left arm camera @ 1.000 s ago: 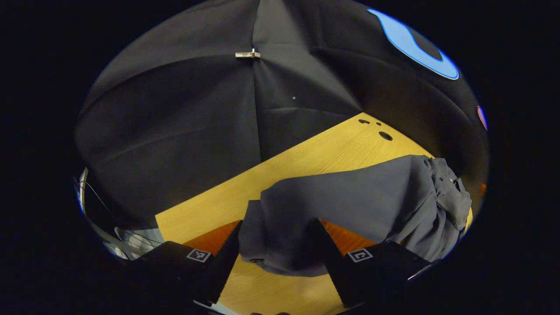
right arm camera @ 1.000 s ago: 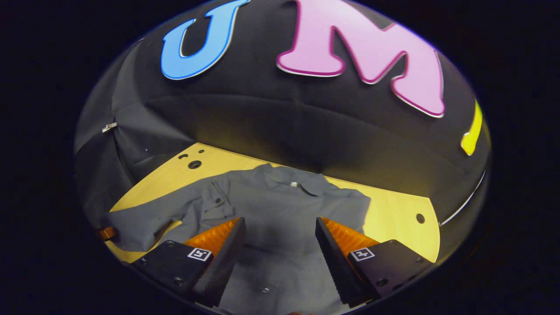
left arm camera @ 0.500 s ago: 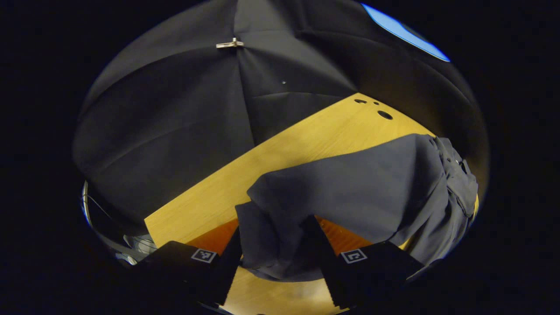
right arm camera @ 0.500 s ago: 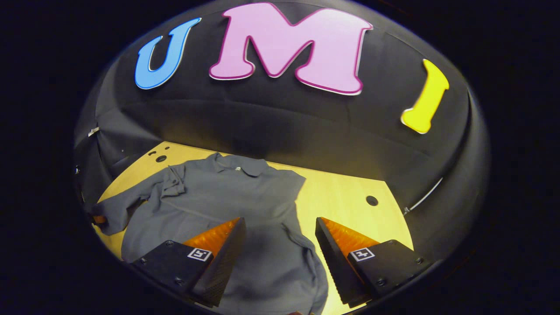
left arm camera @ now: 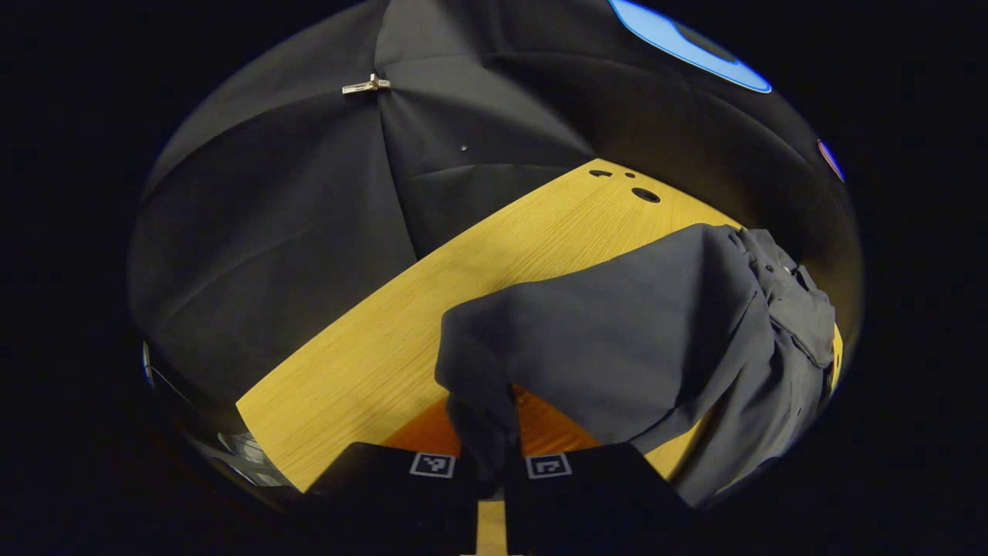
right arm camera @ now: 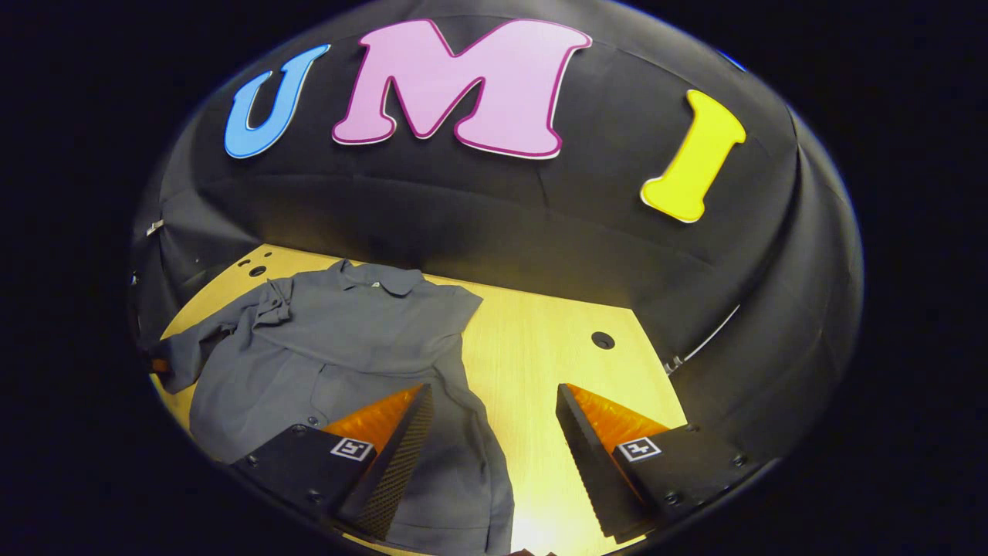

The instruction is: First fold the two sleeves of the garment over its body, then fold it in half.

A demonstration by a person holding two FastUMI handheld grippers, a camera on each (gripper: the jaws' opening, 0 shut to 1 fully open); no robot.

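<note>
We see both views lit from above, with the wooden table [right arm camera: 540, 363] glowing warm and bright while the black cloth wall [right arm camera: 478, 224] swallows most of the light. In the right gripper view a pale glare sits on the wood just ahead of the right claw [right arm camera: 492, 448], between its fingers. The grey shirt [right arm camera: 340, 355] to that claw's left is evenly lit and sharp, its folds casting soft shadows. In the left gripper view the shirt sleeve [left arm camera: 602, 340] ahead of the left claw [left arm camera: 494, 455] is darker, shading the table beneath it. Straight edges bow strongly toward the rims, where brightness drops away. We notice no motion blur.
</note>
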